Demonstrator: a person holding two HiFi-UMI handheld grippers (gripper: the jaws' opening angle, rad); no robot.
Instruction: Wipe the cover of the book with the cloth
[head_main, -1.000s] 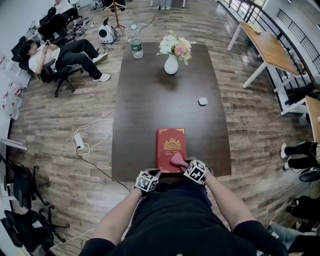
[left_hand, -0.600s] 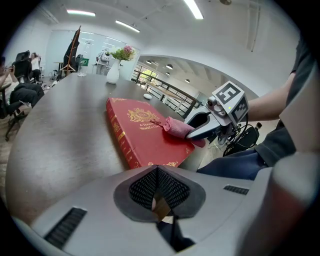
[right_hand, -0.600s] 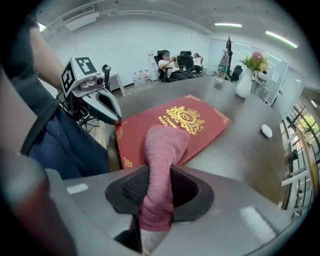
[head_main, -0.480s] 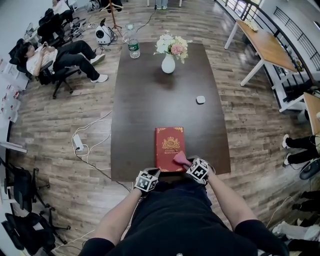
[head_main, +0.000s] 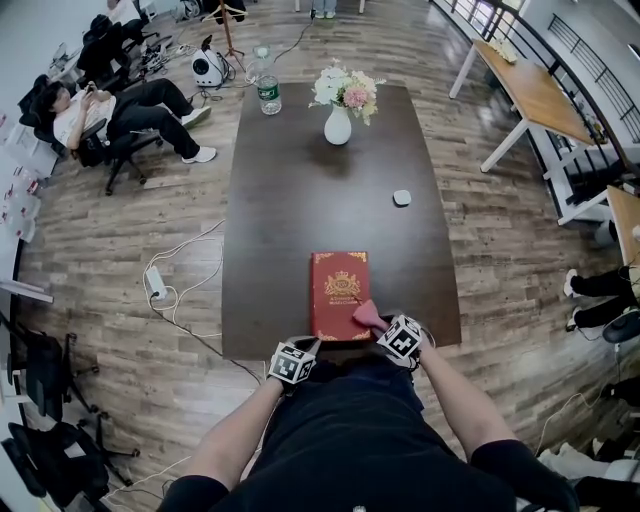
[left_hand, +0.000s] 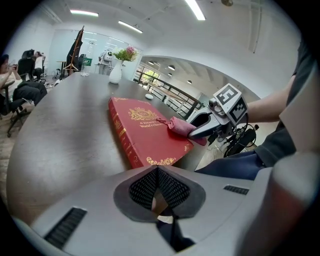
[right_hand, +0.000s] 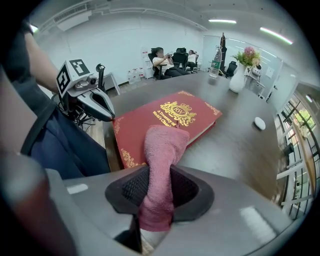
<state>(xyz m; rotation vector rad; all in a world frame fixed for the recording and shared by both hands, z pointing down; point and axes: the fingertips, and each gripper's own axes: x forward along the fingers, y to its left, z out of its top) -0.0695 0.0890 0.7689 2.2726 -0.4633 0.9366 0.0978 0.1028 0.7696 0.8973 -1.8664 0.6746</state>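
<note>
The right gripper (head_main: 381, 328) is clenching the pink cloth (head_main: 366, 316), pressing its free end on the red book (head_main: 338, 288) near the cover's 5 o'clock corner. The left gripper (head_main: 308, 348) is hovering clenched on nothing at the book's 7 o'clock, over the tabletop (head_main: 300, 200) edge.

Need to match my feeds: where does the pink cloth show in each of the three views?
Head view: cloth low centre, on the red book's near right corner, at the right gripper.
Left gripper view: cloth right of centre, on the book's right side.
Right gripper view: cloth centre, clamped between the jaws, tip on the cover.
Shared landmark: the white flower vase at the table's far end.
</note>
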